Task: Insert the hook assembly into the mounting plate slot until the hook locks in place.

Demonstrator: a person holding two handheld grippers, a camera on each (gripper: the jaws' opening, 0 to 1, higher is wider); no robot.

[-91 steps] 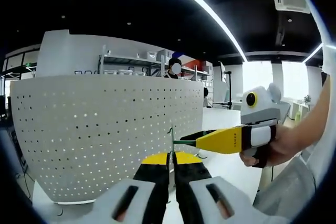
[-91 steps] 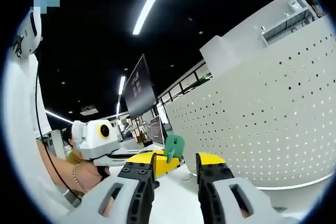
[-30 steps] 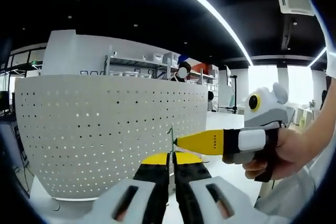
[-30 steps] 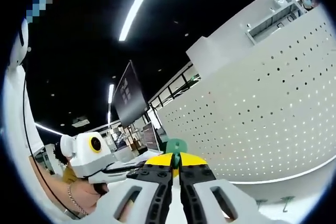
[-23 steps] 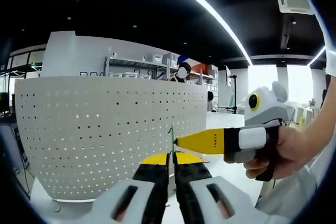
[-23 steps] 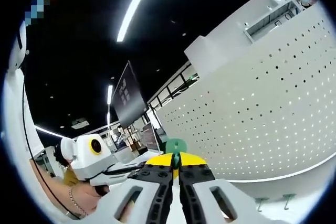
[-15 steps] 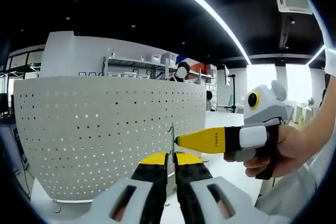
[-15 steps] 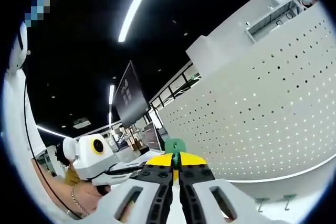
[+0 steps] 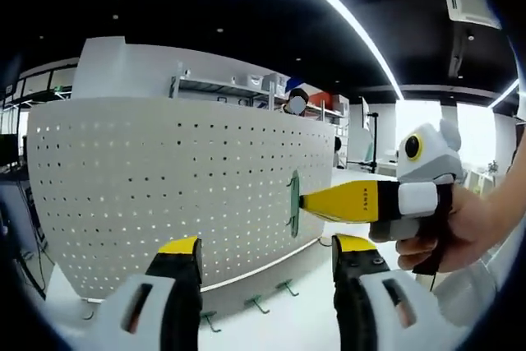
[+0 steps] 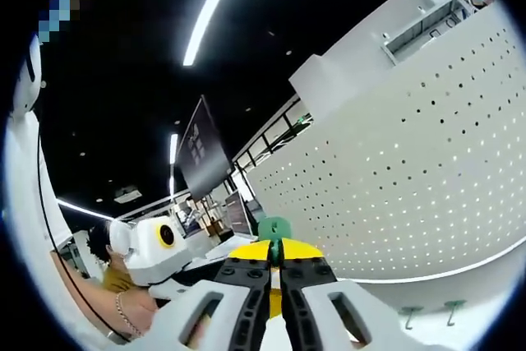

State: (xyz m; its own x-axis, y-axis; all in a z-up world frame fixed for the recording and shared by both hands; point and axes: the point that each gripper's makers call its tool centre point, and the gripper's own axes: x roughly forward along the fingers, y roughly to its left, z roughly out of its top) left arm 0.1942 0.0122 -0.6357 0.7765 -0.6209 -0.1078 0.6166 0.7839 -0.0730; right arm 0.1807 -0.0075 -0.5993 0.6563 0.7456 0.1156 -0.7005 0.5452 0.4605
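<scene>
The green hook [image 9: 293, 203] hangs edge-on in front of the white perforated mounting plate [image 9: 164, 187], apart from it. My right gripper [image 9: 306, 200] reaches in from the right, held by a hand, with its yellow tips shut on the hook. My left gripper [image 9: 265, 254] stands open below it with nothing between its jaws. In the right gripper view the green hook [image 10: 274, 227] pokes up from my shut right gripper [image 10: 275, 252]. There the mounting plate [image 10: 411, 178] curves away on the right, and the left gripper [image 10: 160, 254] sits low on the left.
Spare green hooks [image 9: 259, 304] lie on the white table [image 9: 304, 326] at the plate's foot, and two green hooks [image 10: 450, 308] lie by the plate's lower edge. Shelving [image 9: 222, 88] and a person stand behind the plate.
My left gripper has opened and let go of the hook. The right gripper, open three seconds ago, now holds the hook alone, a little higher and further right.
</scene>
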